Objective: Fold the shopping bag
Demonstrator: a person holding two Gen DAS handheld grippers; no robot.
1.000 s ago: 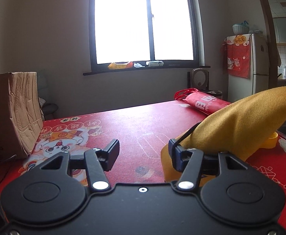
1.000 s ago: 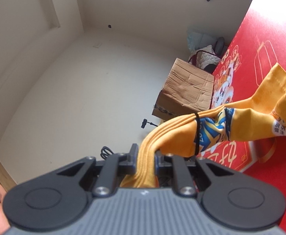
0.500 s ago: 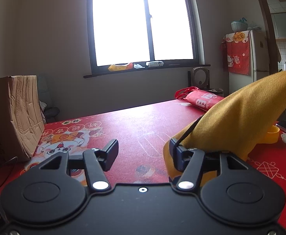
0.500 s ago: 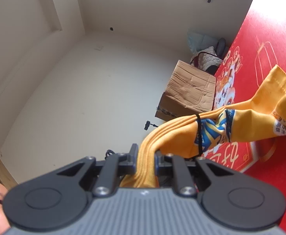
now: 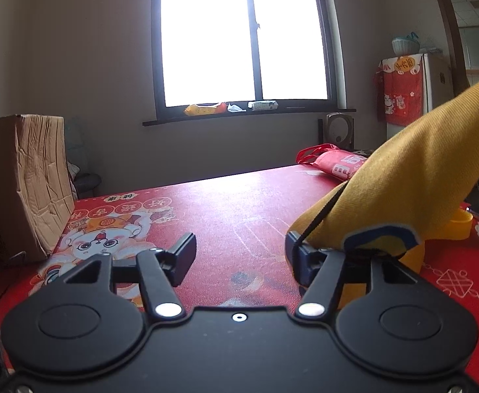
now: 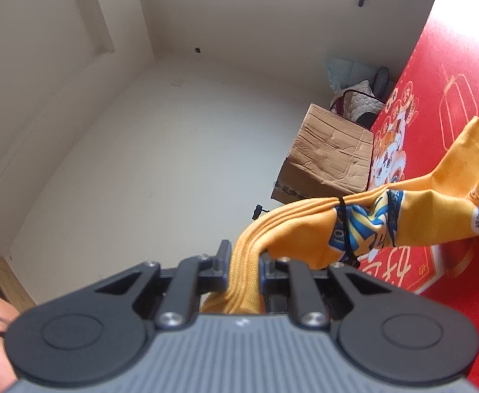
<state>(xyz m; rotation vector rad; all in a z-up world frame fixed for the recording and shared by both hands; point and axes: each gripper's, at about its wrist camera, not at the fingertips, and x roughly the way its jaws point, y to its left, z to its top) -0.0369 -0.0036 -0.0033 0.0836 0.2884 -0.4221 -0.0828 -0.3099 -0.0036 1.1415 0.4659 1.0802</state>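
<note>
Left wrist view, from the left edge: a creased box (image 5: pixel 20 177) stands at the far left, beside the red counter (image 5: pixel 233 209) with its cartoon print. Centre bottom, the left tool (image 5: pixel 241 255) gapes wide — nothing between its fingers, though a black cord (image 5: pixel 321 216) runs from the right fingertip (image 5: pixel 296 255) up onto the bag (image 5: pixel 413 177). That yellow bag fills the right side, rising toward the upper right edge, its low end down at the counter by the right finger. Behind it, a red bag (image 5: pixel 334 163) lies at the counter's far edge, and a fridge (image 5: pixel 432 88) stands upper right.

Right wrist view: a bit of the person sits in the lower left corner. Centre bottom, the right tool (image 6: pixel 244 262) is clamped narrow on the bag's (image 6: pixel 305 229) bunched yellow fabric — the bag stretches right, cord (image 6: pixel 344 226) looped round it, across the counter (image 6: pixel 452 49). The box (image 6: pixel 328 154) sits middle right.
</note>
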